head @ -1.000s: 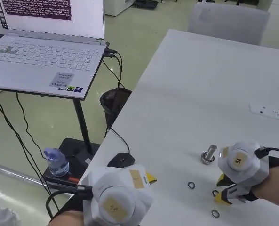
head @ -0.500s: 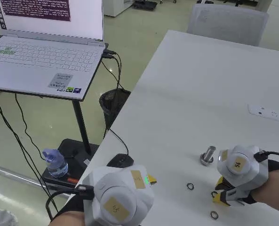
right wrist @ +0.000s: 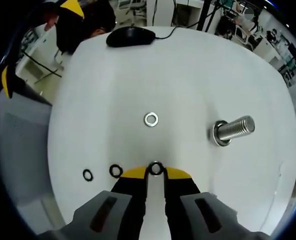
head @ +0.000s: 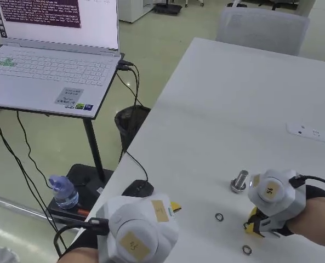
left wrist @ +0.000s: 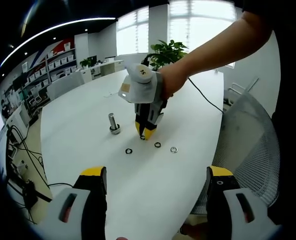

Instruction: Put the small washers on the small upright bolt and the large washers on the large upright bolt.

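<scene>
Between the yellow tips of the right gripper (right wrist: 155, 173), in its own view, sits a small dark metal ring washer (right wrist: 155, 168), the jaws drawn in and pinching it. The left gripper view gives the side-on angle: that gripper points straight down, tips at the white table (left wrist: 88, 115), just beside the silver threaded upright bolt (left wrist: 113, 123). The left gripper (left wrist: 156, 175) is spread wide and holds nothing. An open grey laptop (head: 47, 60) stands beside the table, and bright windows and a green plant (left wrist: 167, 50) lie beyond.
</scene>
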`<state>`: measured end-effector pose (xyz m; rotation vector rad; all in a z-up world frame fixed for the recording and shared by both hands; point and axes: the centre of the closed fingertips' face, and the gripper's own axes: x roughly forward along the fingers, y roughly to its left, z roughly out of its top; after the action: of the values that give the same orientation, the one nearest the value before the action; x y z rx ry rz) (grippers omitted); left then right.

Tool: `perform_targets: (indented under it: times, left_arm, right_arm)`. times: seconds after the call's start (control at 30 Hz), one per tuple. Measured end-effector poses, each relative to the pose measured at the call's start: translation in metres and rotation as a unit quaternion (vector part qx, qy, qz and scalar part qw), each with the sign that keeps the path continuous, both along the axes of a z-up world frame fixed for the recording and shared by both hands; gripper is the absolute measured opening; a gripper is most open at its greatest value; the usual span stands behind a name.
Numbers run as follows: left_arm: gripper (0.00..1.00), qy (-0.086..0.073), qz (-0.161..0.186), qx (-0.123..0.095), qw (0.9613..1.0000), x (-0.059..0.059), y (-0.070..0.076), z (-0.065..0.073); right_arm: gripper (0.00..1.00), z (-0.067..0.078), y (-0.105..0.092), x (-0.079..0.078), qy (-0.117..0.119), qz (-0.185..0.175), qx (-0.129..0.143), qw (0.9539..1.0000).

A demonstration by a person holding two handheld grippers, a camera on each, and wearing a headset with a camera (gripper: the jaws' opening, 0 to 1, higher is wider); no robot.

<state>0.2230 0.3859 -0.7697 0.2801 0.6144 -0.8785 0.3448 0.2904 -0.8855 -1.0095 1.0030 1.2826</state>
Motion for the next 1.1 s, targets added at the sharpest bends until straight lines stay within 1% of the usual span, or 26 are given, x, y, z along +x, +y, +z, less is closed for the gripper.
perform_targets:
  times: [0.07, 0.3, 0.37, 0.47, 0.57, 0.67, 0.7, 0.77, 0.93, 1.1]
  left_arm:
    - [0.83, -0.003, 0.002, -0.001, 1.0, 0.001, 0.0, 0.001]
    - [0.82, 0.003, 0.007, 0.002, 1.0, 0.0, -0.001, -0.002]
    - [0.82, 0.002, 0.009, 0.001, 1.0, 0.0, -0.002, -0.002]
    - [0.81, 0.004, 0.011, 0.0, 0.9999, 0.001, -0.003, -0.004]
    - [0.82, 0.006, 0.011, 0.004, 0.9999, 0.002, -0.004, -0.007]
    - [0.82, 0.006, 0.011, 0.005, 0.9999, 0.004, -0.005, -0.007]
    - [0.82, 0.006, 0.01, 0.007, 0.9999, 0.006, -0.005, -0.008]
    - [0.82, 0.005, 0.009, 0.008, 0.9999, 0.007, -0.007, -0.009]
    - [0.82, 0.007, 0.009, 0.012, 0.9999, 0.011, -0.006, -0.014]
    - [0.82, 0.004, 0.009, 0.018, 0.9998, 0.014, -0.006, -0.016]
  right_arm:
    - [0.13, 0.001, 0.0, 0.0, -0.001, -0.002, 0.002, 1.0]
    - [0.13, 0.001, -0.001, 0.0, -0.003, -0.005, 0.002, 1.0]
    - [0.13, 0.006, -0.002, 0.001, -0.004, -0.011, 0.009, 0.9999]
    - [0.13, 0.015, -0.005, 0.0, -0.001, -0.017, 0.016, 0.9997]
    - [0.13, 0.025, -0.016, 0.0, 0.0, -0.023, 0.018, 0.9996]
    - [0.13, 0.037, -0.031, 0.002, 0.001, -0.037, 0.022, 0.9991]
    - [0.13, 0.038, -0.033, 0.003, 0.001, -0.039, 0.023, 0.999]
    - [0.13, 0.045, -0.045, 0.006, -0.003, -0.05, 0.021, 0.9985]
    - [0.13, 0.055, -0.062, 0.012, -0.007, -0.066, 0.021, 0.9976]
    - [0.13, 0.06, -0.071, 0.019, -0.009, -0.076, 0.019, 0.9969]
